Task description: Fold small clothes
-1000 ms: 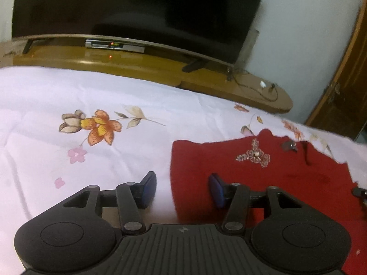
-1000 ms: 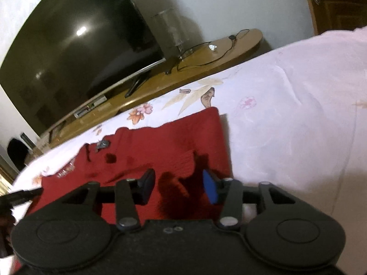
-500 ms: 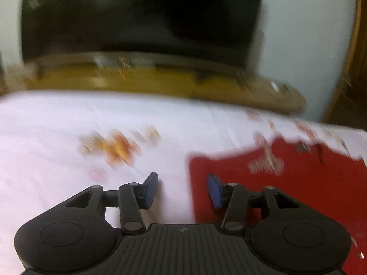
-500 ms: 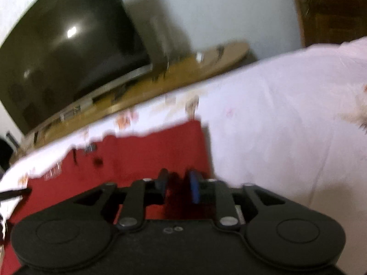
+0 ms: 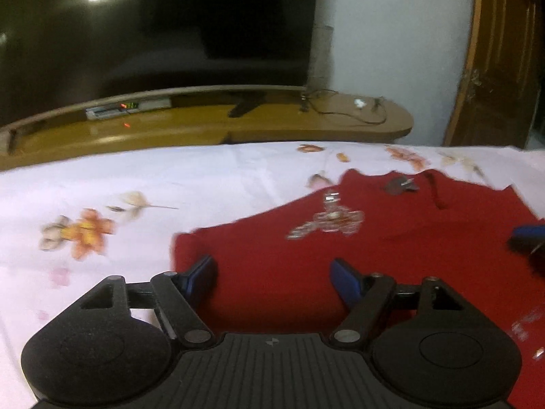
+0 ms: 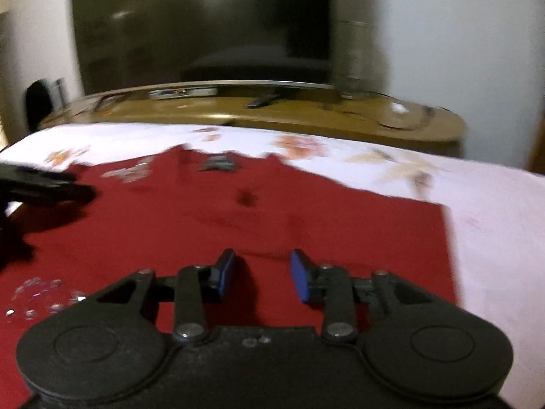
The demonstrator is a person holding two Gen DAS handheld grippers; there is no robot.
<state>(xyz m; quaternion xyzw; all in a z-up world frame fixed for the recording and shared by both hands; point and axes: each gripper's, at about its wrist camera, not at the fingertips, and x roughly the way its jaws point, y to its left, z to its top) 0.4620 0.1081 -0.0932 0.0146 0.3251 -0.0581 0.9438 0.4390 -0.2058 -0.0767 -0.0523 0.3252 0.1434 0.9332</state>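
Note:
A small red garment [image 5: 391, 248] with a beaded motif [image 5: 327, 223] lies flat on the white floral bedsheet [image 5: 136, 177]. My left gripper [image 5: 274, 274] is open and empty, low over the garment's left part. My right gripper [image 6: 262, 269] is open and empty over the garment [image 6: 238, 225] toward its right side. The right gripper's blue tip [image 5: 526, 235] shows at the right edge of the left wrist view. The left gripper [image 6: 41, 184] shows dark at the left of the right wrist view. Both views are blurred.
Beyond the bed's far edge stands a wooden TV bench [image 5: 238, 126] with a large dark TV [image 5: 153, 27], a set-top box [image 5: 126, 109] and cables. A wooden door [image 5: 504, 54] is at the right. Bare sheet [image 6: 494, 221] lies right of the garment.
Both grippers moved inward over the red garment. The right gripper narrowed half a second ago and is open again now. The left gripper has opened wider.

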